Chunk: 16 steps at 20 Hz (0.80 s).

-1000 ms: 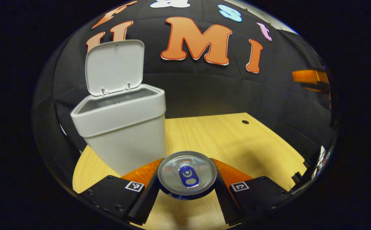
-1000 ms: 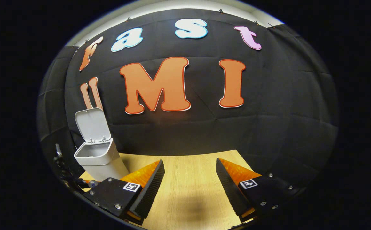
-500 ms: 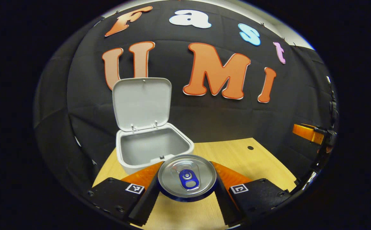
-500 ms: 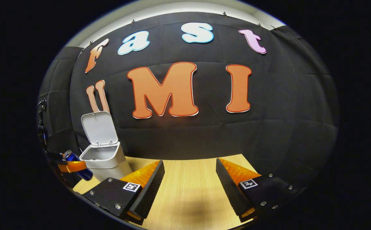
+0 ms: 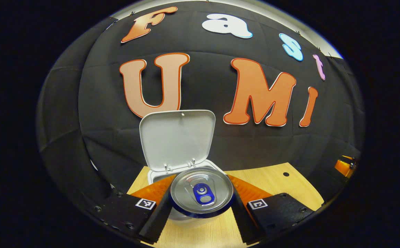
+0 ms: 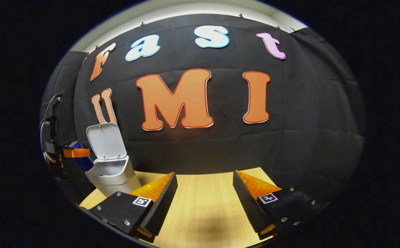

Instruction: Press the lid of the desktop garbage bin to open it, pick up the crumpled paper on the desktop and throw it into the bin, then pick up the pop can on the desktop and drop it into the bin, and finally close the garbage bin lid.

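Two fingers of the left gripper (image 5: 201,206) pinch the pop can (image 5: 201,193) from both sides at the lower centre of the left gripper view, its silver top and blue tab facing the camera. Directly behind the can stands the white garbage bin (image 5: 151,176), its lid (image 5: 176,139) raised upright against the black wall; the can covers most of the bin's opening. In the right gripper view, the right gripper (image 6: 203,198) sits at the bottom centre with its fingers spread wide over the bare wooden table (image 6: 203,213), pinching nothing. At the left edge of that view the can (image 6: 82,159) hangs tilted beside the bin (image 6: 112,174), above its rim
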Each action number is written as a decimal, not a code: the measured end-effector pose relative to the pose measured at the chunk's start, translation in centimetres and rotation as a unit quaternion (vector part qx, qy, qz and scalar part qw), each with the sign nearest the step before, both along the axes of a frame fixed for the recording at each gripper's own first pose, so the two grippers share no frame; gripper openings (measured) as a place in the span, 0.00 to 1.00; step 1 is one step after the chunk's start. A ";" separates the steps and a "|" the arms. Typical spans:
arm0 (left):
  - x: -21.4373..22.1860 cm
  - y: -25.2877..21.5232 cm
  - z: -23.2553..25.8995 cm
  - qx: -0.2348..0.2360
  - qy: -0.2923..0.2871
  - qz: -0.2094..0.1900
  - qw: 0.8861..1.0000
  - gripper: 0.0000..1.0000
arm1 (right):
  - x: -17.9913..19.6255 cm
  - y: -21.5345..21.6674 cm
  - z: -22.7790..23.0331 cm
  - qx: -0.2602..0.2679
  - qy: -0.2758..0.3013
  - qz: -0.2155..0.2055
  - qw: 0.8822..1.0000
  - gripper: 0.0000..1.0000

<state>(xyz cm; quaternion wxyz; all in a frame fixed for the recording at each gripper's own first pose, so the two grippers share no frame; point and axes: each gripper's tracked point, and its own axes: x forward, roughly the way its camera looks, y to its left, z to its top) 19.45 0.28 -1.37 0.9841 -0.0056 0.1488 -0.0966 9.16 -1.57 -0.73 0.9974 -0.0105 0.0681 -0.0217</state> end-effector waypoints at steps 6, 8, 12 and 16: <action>5.2 1.0 -2.3 0.053 0.016 0.016 0.998 0.81 | 0.2 -0.8 -0.8 0.007 0.009 -0.014 1.000 0.96; 6.1 0.6 -4.1 0.035 0.041 0.013 0.998 0.81 | 0.3 -0.8 -0.9 0.004 0.011 -0.017 1.000 0.96; 6.7 1.0 -6.7 0.008 0.069 0.019 0.997 0.83 | 0.0 -1.1 -1.1 0.000 0.017 -0.021 1.000 0.96; 7.2 1.4 -6.2 0.011 0.059 0.032 0.998 0.85 | 0.2 -1.0 -1.3 -0.001 0.022 -0.023 0.999 1.00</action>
